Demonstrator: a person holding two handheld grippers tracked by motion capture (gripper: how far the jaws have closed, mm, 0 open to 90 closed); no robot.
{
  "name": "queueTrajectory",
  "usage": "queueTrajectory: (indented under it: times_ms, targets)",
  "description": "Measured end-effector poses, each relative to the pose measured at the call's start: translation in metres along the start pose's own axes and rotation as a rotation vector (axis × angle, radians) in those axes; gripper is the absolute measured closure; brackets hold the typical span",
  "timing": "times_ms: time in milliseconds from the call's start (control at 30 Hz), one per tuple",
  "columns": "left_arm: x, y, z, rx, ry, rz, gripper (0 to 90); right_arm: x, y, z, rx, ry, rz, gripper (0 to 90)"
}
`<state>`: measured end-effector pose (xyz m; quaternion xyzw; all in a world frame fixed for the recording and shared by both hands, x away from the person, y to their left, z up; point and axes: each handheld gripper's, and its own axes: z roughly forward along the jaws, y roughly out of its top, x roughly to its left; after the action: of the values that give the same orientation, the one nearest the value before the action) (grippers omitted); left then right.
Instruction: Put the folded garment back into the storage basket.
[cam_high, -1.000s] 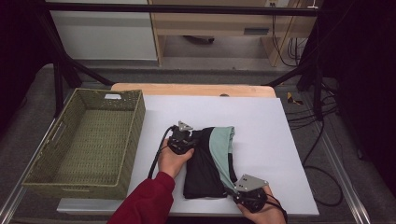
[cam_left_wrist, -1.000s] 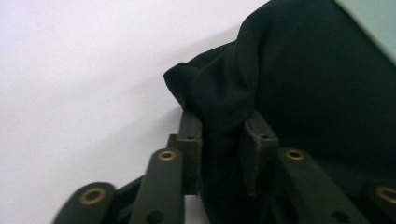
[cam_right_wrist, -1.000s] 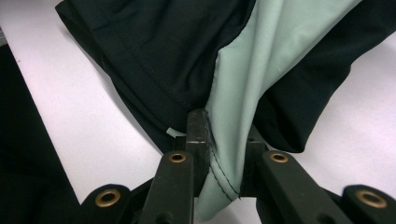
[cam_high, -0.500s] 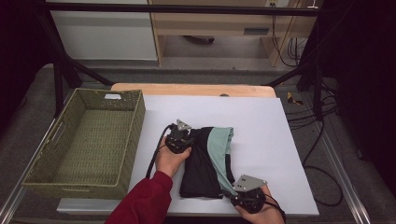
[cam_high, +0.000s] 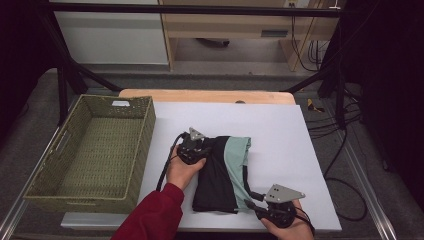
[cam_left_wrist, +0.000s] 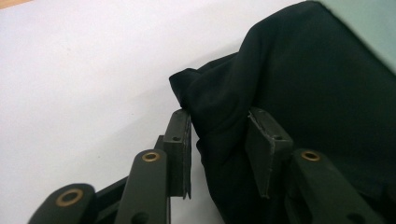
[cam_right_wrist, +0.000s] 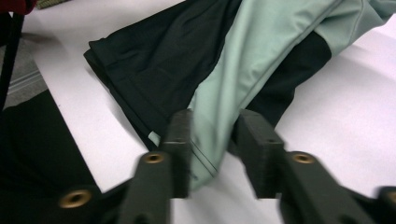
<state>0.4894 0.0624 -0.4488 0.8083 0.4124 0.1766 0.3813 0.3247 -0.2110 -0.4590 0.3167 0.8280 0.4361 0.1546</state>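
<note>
A folded black and mint-green garment (cam_high: 217, 175) lies on the white table (cam_high: 280, 130). My left gripper (cam_high: 205, 150) is at its far left corner. In the left gripper view a bunched black fold of the garment (cam_left_wrist: 303, 70) sits loosely between the jaws of my left gripper (cam_left_wrist: 217, 114), which have just been opening. My right gripper (cam_high: 248, 202) is at the near right corner. There the mint edge of the garment (cam_right_wrist: 233, 70) runs between the jaws of my right gripper (cam_right_wrist: 212, 116), which have just been closing on it.
A woven green basket (cam_high: 145, 145) stands at the left of the table, beside the garment. A wooden strip (cam_high: 200, 95) runs along the table's far edge. Cables (cam_high: 325, 130) hang off to the right. A red sleeve (cam_high: 155, 215) comes in from the bottom.
The left jaws have spread apart on the black fold. The right gripper has risen slightly at the near right corner, drawing the mint edge toward it.
</note>
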Motion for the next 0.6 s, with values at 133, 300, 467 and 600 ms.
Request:
queueTrajectory:
  times_ms: [133, 300, 467, 600]
  targets:
    - [0.000, 0.000, 0.001, 0.001, 0.004, 0.007, 60.7, 0.001, -0.004, 0.009, 0.065, -0.003, -0.019, 86.8]
    - [0.001, 0.000, 0.001, -0.003, 0.002, 0.004, 57.7, 0.004, -0.007, 0.018, 0.108, -0.005, -0.042, 87.6]
    - [0.000, 0.003, -0.007, -0.023, 0.016, 0.005, 50.4, 0.002, -0.007, 0.012, 0.066, -0.006, -0.021, 71.1]
    - [0.000, 0.007, -0.015, -0.034, 0.034, 0.023, 45.8, -0.001, -0.011, 0.017, 0.088, -0.016, 0.015, 50.1]
